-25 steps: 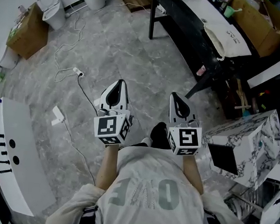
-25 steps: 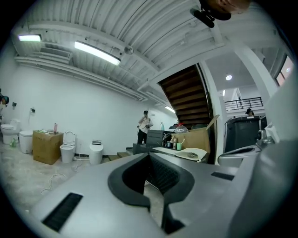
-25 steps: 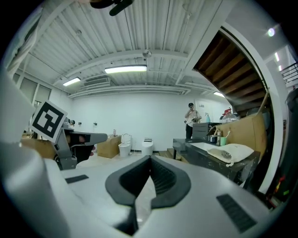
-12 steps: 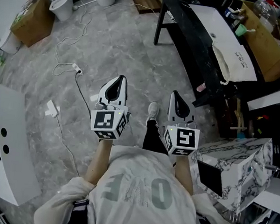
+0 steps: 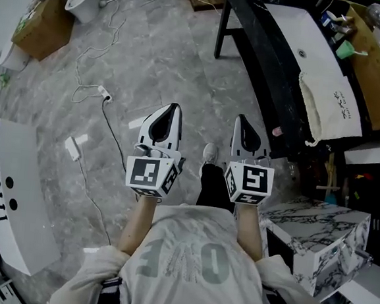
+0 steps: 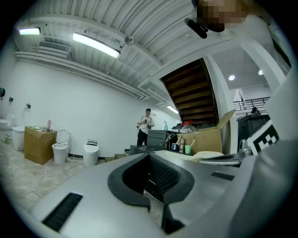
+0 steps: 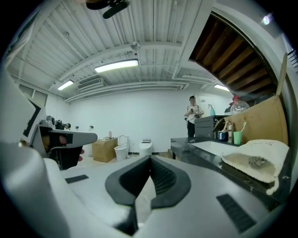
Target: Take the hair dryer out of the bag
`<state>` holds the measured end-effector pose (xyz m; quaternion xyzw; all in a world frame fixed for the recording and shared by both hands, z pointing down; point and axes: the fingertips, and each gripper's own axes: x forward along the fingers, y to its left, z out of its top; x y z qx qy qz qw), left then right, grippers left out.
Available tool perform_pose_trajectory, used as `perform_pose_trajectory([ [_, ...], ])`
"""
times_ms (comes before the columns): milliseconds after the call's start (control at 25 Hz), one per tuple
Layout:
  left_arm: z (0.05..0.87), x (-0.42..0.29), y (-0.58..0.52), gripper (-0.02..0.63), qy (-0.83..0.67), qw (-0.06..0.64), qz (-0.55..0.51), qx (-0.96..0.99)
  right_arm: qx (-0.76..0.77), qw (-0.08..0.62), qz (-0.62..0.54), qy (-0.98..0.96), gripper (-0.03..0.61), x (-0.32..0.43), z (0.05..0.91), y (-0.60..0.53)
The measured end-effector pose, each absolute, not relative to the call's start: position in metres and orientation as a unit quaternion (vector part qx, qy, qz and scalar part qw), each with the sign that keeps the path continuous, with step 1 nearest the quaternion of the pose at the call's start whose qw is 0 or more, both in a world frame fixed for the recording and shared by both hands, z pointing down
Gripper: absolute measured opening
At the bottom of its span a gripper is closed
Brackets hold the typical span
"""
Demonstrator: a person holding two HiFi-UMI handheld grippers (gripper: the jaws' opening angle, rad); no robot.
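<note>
A cream drawstring bag (image 5: pixel 330 104) lies on the black table (image 5: pixel 265 49) at the right, with a white sheet (image 5: pixel 305 42) beyond it. It also shows as a bag (image 7: pixel 256 160) at the right of the right gripper view and as a bag (image 6: pixel 209 155) in the left gripper view. No hair dryer is visible. My left gripper (image 5: pixel 172 108) and right gripper (image 5: pixel 243 121) are held side by side over the floor, left of the table and apart from the bag. Both are shut and empty, as the left gripper (image 6: pixel 149 154) and right gripper (image 7: pixel 150 158) views show.
A marble-patterned box (image 5: pixel 314 238) stands at my right. A white panel (image 5: pixel 8 192) lies at the left, with cables and a plug (image 5: pixel 105 96) on the floor. A cardboard box (image 5: pixel 39 29) and a toilet (image 5: pixel 81 3) sit far left. A person (image 7: pixel 193 114) stands far off.
I have walked forward towards the table, so the bag and table sit nearer and lower in the head view. Both grippers came along, still shut and side by side.
</note>
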<state>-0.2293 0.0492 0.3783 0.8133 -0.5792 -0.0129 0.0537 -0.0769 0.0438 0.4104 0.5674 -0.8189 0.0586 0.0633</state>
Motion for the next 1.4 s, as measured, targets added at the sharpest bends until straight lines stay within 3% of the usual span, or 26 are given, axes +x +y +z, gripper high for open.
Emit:
perform_pose_trajectory([
  [680,0.332,-0.207,-0.142,0.028,-0.622,0.027,-0.044,0.781,0.553,0.087,0.07,-0.826,0.029,-0.037,0.387,-0.138],
  [1240,0.328,-0.217,-0.218,0.029,-0.62,0.033,-0.049,0.782,0.588,0.082,0.054,-0.803,0.029,-0.037,0.37,-0.193],
  [1400,0.319,-0.185,-0.241,0.028,-0.566,0.027,-0.049,0.823,0.643,0.083,0.047,-0.76,0.029,-0.011,0.363,-0.195],
])
